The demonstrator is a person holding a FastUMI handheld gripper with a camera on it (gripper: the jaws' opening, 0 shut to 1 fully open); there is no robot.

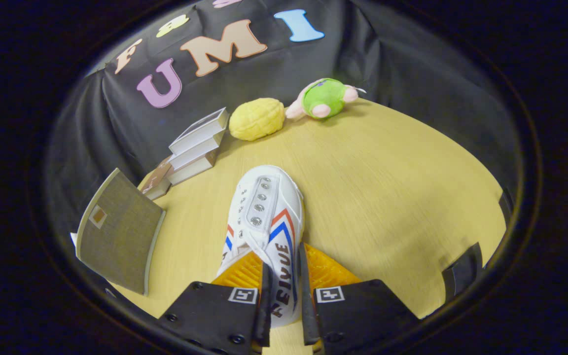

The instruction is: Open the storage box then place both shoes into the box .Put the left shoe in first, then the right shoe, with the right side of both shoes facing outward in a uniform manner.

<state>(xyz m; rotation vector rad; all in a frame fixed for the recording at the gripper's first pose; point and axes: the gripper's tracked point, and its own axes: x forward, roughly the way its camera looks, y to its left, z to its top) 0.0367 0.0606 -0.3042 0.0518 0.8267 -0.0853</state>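
Observation:
A white canvas shoe (pixel 264 212) with red and blue chevrons and dark lettering on its side hangs above the wooden table (pixel 387 197), toe pointing away from me. My gripper (pixel 284 291) is shut on the shoe's side wall near the heel, one finger inside the opening and one outside. The storage box's grey lid (pixel 116 231) stands raised and tilted, to the left of the fingers. The box body is hidden below it.
A stack of white books (pixel 197 145) lies beyond the lid. Further back sit a yellow plush (pixel 257 118) and a green and pink plush toy (pixel 326 97) against the black cloth wall. A dark object (pixel 461 271) sits at the table's right edge.

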